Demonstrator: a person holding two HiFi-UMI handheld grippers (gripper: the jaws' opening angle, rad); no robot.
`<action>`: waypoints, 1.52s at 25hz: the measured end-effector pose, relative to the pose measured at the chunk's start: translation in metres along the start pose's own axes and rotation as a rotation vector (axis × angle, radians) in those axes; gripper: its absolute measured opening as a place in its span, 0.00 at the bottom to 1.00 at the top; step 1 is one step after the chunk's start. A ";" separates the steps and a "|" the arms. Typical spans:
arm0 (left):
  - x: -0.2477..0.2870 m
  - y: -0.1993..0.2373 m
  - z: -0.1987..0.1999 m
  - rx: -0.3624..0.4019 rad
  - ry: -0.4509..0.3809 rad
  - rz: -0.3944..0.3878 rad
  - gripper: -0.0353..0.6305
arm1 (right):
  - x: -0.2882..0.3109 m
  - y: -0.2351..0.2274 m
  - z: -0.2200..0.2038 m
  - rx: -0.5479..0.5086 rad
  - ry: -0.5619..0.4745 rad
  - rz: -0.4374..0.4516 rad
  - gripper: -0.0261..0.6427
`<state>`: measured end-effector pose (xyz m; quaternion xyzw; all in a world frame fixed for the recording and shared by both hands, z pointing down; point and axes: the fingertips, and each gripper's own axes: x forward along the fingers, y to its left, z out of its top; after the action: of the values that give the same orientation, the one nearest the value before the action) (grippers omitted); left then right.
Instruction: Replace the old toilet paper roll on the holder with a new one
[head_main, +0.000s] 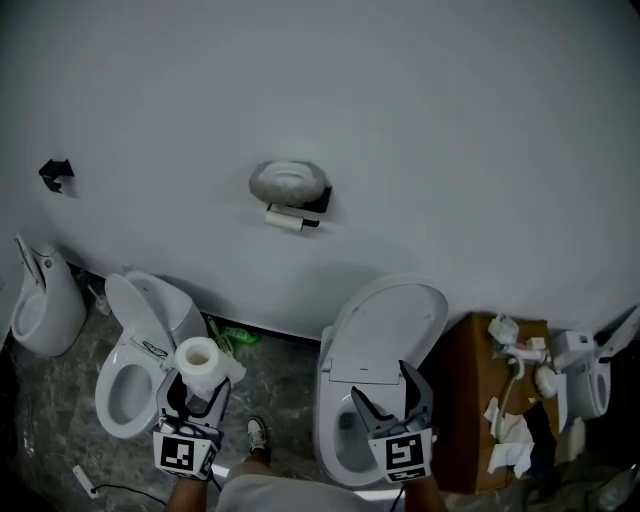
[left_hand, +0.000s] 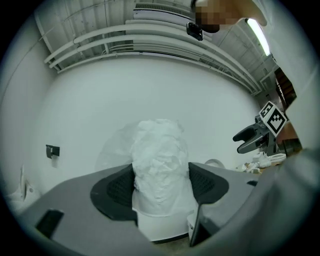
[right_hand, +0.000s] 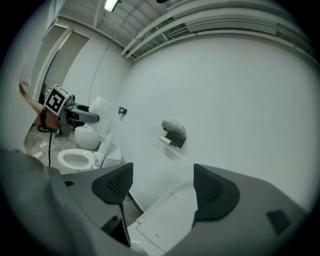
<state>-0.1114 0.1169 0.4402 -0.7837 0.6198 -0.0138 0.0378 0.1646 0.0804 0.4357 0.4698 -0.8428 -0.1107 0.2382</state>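
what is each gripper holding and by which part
The left gripper holds the toilet paper roll, jaws pressed on its opposite curved sides. The right gripper is open and empty.

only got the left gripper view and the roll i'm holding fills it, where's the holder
observer: The holder is on the wall, above the gap between the left toilet and the middle toilet.
operator: old roll on it or bare
observer: A thin old roll sits at its lower edge, under a crumpled white wad on top.
operator: is the right gripper free to pull it while i hold the new roll
observer: Yes, its own view shows its jaws apart with nothing between them, only the raised toilet lid beyond.
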 end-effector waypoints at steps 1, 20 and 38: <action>0.012 0.006 0.003 -0.004 -0.010 -0.012 0.53 | 0.011 -0.001 0.007 -0.010 0.000 -0.001 0.56; 0.145 0.130 -0.034 -0.142 -0.004 -0.122 0.53 | 0.211 0.027 0.081 -0.178 0.134 0.031 0.56; 0.230 0.141 -0.025 -0.135 -0.011 -0.099 0.53 | 0.333 -0.004 0.076 -0.460 0.141 0.091 0.56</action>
<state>-0.1970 -0.1400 0.4480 -0.8144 0.5794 0.0304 -0.0123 -0.0193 -0.2057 0.4672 0.3713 -0.7970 -0.2557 0.4020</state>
